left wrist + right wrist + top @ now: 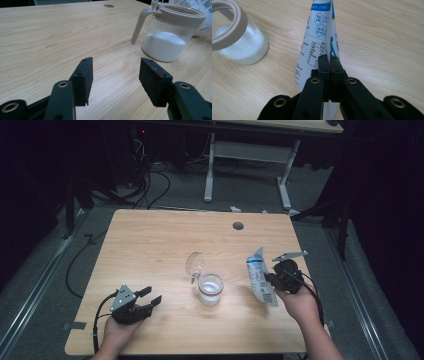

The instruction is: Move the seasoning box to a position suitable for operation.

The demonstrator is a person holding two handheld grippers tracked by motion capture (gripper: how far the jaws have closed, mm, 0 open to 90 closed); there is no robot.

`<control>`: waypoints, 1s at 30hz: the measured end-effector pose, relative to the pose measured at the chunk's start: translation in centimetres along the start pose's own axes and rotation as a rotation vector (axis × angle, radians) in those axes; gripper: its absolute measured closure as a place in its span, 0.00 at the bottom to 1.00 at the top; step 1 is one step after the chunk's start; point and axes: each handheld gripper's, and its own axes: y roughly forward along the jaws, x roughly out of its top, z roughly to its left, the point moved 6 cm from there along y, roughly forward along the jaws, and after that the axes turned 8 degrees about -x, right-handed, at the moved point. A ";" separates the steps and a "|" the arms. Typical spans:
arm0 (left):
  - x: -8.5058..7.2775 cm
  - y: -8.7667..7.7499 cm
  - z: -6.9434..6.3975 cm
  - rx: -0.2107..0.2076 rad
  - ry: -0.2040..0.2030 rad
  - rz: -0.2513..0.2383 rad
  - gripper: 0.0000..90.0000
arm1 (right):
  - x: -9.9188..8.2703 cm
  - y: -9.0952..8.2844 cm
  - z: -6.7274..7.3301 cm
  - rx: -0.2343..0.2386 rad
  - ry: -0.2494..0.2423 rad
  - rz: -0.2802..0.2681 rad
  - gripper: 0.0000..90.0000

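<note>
Table (150, 250): light wood top, takes up the middle of the high view; a round cable hole (238, 226) sits near its far edge, right of centre.
Floor: grey carpet around the table, with dark cables trailing at the far left and the white legs of a second desk (247, 167) beyond the far edge.
Pouch (261, 279): white and blue printed packet with a small table of text on its side, right of centre on the table, held up off the wood, its top end pointing to the far side and tilted a little left. In the right gripper view it rises straight ahead of the jaws as a narrow folded strip (319, 37).
Jar (210, 289): clear glass with a beige rim and a beige handle, about a third full of white powder, standing upright near the table's middle, just left of the pouch and apart from it. Its clear lid (195, 262) is flipped open to the far side.
Right gripper (272, 279): at the right, near side, in the person's right hand; jaws pressed together on the lower part of the pouch (329, 65).
Left gripper (150, 296): at the near left, resting low over the wood in the left hand; jaws apart with bare table between the pads (115, 75), pointing toward the jar, well short of it.
</note>
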 end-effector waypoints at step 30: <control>-0.2 -1.3 1.6 0.097 0.017 0.022 0.47 | -4.1 0.3 -0.8 -0.010 0.151 -0.473 1.00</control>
